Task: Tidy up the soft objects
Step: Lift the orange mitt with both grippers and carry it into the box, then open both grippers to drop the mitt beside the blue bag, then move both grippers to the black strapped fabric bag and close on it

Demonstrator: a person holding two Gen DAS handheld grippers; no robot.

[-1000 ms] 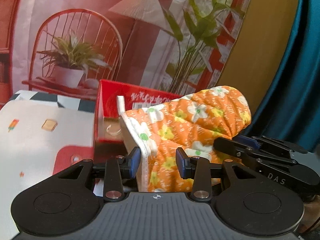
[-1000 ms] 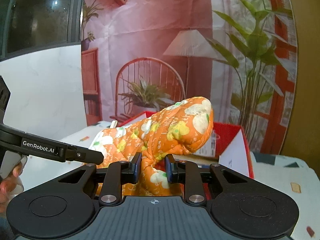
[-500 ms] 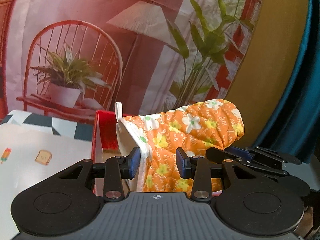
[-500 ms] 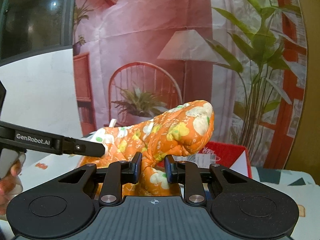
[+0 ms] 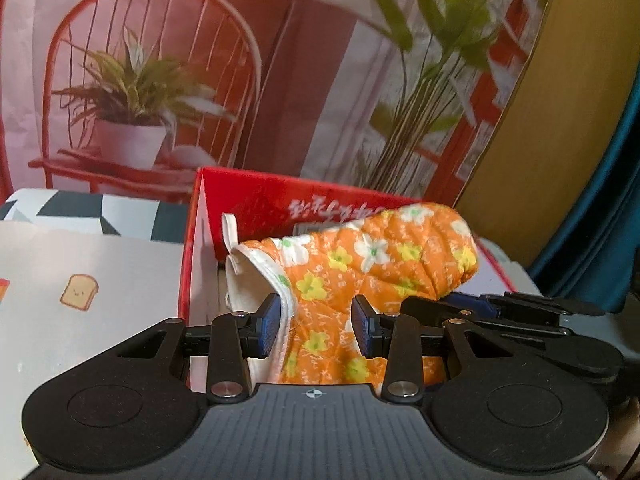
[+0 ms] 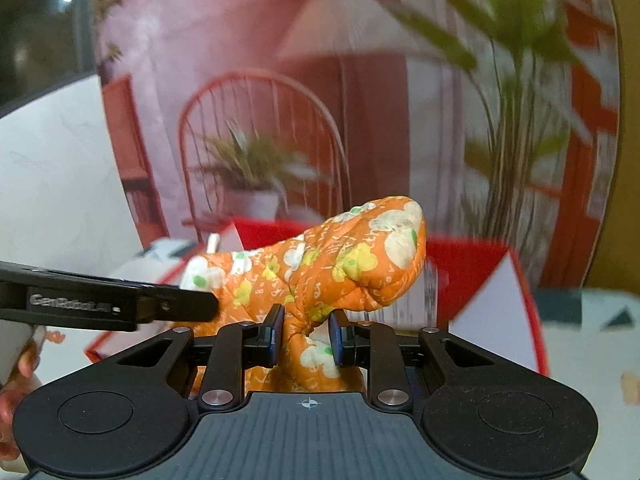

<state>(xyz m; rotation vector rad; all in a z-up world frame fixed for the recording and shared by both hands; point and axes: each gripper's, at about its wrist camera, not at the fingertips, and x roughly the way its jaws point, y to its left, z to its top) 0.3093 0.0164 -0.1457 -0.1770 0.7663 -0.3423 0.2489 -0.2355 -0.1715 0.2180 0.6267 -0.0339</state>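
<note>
Overhead, both tongs (image 5: 316,328) (image 6: 307,335) gripping mitt (image 5: 372,264), box rim (image 5: 200,208) below

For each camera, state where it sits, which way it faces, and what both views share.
Left wrist: on the left tool, facing forward and down at the oven mitt over the red box; the right tool shows.
Right wrist: on the right tool, pinching the mitt; the left tool and fingers show.
Shared: mitt, box, backdrop.

One oven mitt (image 5: 360,264) (orange, flowered), one red box (image 5: 256,196), two grippers, left (image 5: 314,322) and right (image 6: 306,334)
</note>
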